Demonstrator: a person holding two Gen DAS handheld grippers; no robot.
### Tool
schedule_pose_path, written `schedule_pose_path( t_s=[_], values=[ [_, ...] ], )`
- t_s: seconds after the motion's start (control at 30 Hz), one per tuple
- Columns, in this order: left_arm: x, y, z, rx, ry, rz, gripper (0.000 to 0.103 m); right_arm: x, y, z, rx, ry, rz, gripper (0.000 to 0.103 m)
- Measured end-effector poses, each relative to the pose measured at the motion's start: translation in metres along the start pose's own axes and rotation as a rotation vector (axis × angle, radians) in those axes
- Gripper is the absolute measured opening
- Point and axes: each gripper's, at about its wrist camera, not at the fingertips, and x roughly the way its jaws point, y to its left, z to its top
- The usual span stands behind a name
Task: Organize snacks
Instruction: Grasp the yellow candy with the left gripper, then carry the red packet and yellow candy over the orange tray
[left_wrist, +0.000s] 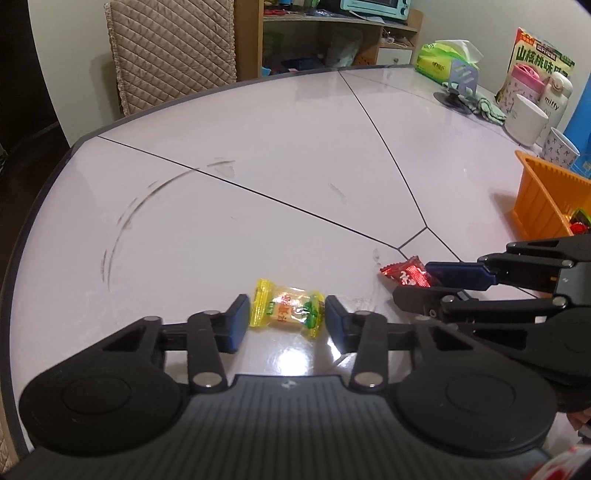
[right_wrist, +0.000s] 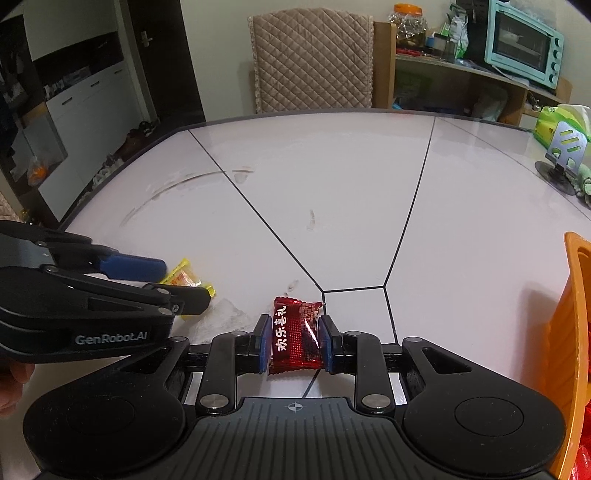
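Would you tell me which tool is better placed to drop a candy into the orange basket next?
Right tool: it is shut on the red candy, beside the orange basket. Left tool only brackets the yellow candy.

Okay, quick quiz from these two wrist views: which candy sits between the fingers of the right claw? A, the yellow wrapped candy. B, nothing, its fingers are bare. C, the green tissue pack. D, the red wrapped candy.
D: in the right wrist view the red wrapped candy is pinched between the blue pads of the right claw, while the yellow wrapped candy lies between the left claw's fingers.
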Motion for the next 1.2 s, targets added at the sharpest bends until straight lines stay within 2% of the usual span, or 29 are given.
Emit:
schedule_pose_path(
  t_s=[0.2, 0.37, 0.73, 1.2],
  values=[
    [-0.002, -0.003, -0.003, 0.021, -0.007, 0.012, 0.028, -0.001, 0.0, -0.002, -0.009, -0.002, -0.005, 0.027],
    [-0.004, -0.005, -0.004, 0.01, 0.004, 0.01, 0.026, -0.001, 0.005, -0.004, -0.04, -0.002, -0.015, 0.027],
    [-0.013, -0.002, -0.009, -0.056, 0.046, 0.013, 0.026, -0.007, 0.003, -0.006, -0.021, 0.025, 0.006, 0.026],
    [-0.053, -0.012, -0.023, -0.075, 0.023, 0.028, 0.026, -0.047, 0.003, -0.025, 0.037, 0.021, 0.061, 0.026]
  ],
)
